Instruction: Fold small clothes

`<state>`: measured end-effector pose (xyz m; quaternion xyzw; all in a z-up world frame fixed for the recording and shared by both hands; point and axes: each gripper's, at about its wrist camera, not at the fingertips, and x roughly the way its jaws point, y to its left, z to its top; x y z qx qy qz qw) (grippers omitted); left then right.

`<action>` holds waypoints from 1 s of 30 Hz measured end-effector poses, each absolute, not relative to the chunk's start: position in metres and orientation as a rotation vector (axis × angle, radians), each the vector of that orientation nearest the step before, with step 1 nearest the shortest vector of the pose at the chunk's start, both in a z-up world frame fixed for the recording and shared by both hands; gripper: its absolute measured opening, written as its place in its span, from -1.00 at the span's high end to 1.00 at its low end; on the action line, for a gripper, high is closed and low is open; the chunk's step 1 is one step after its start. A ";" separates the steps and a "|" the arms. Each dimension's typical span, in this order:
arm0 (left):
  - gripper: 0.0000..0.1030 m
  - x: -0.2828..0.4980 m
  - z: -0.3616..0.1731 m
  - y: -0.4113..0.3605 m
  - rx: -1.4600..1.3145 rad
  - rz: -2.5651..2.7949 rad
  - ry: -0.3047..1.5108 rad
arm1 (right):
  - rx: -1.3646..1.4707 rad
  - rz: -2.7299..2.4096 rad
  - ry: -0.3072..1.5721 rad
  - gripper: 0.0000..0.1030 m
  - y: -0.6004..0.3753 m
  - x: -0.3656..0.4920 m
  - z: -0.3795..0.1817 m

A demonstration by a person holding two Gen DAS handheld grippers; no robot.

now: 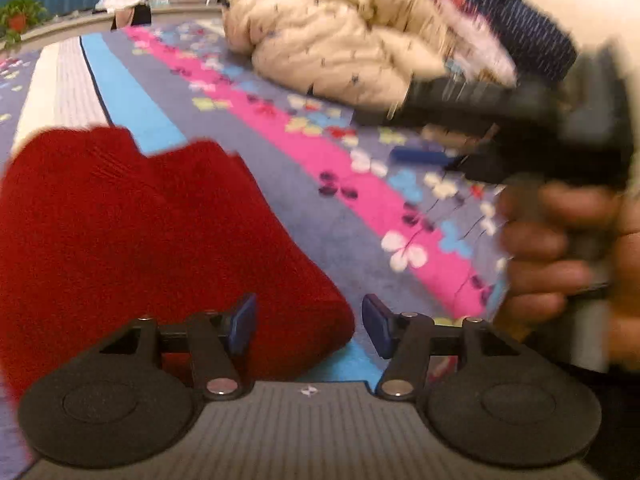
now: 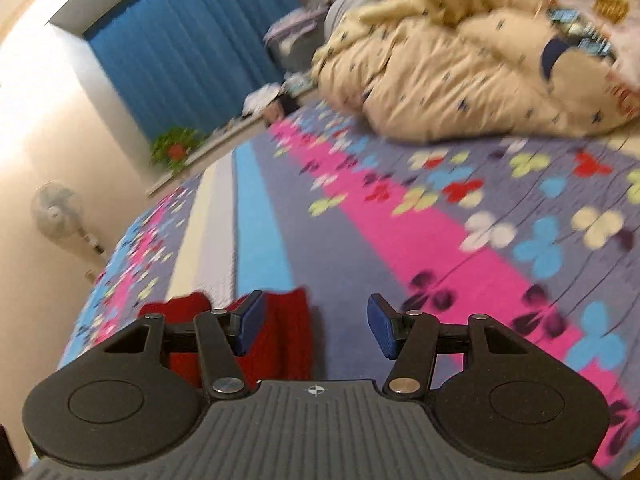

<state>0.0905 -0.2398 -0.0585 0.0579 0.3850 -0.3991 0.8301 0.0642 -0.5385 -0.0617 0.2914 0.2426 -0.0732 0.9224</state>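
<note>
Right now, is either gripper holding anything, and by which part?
Nothing is held. The left gripper and right gripper are both open and empty; the red knit garment lies on the patterned bedsheet.

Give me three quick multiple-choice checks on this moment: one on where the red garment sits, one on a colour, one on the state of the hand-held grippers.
1. In the left wrist view, the red knitted garment lies:
A. left of the pink stripe
B. on the beige quilt
C. in a hand-held gripper

2. The curtain behind the floral striped bedspread is:
A. red
B. blue
C. beige

3. The left hand-held gripper and right hand-held gripper are:
A. both shut on cloth
B. one open, one shut
C. both open, empty

Answers: 1 A, the garment rests on the bedspread, left of the stripe; 2 B, blue pleats fill the window; 3 C, each shows a clear gap between blue pads.
</note>
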 end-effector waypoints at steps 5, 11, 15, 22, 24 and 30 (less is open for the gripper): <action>-0.40 0.089 -0.034 -0.147 0.188 -0.743 0.720 | 0.596 -0.041 0.565 -0.22 -0.510 0.084 -0.066; -0.40 0.092 -0.043 -0.035 0.223 -0.554 0.652 | 0.472 0.147 0.695 -0.33 -0.448 0.110 -0.074; -0.28 0.114 -0.054 0.019 0.057 -0.367 0.756 | 0.383 0.174 0.819 -0.32 -0.413 0.126 -0.093; -0.31 0.132 -0.042 0.040 -0.023 -0.321 0.709 | 0.313 0.182 0.718 0.74 -0.393 0.112 -0.077; -0.31 0.138 -0.040 0.038 -0.033 -0.320 0.701 | 0.343 0.173 0.623 0.75 -0.403 0.108 -0.067; -0.31 0.129 -0.042 0.029 -0.023 -0.324 0.699 | 0.386 0.007 0.595 0.77 -0.439 0.089 -0.059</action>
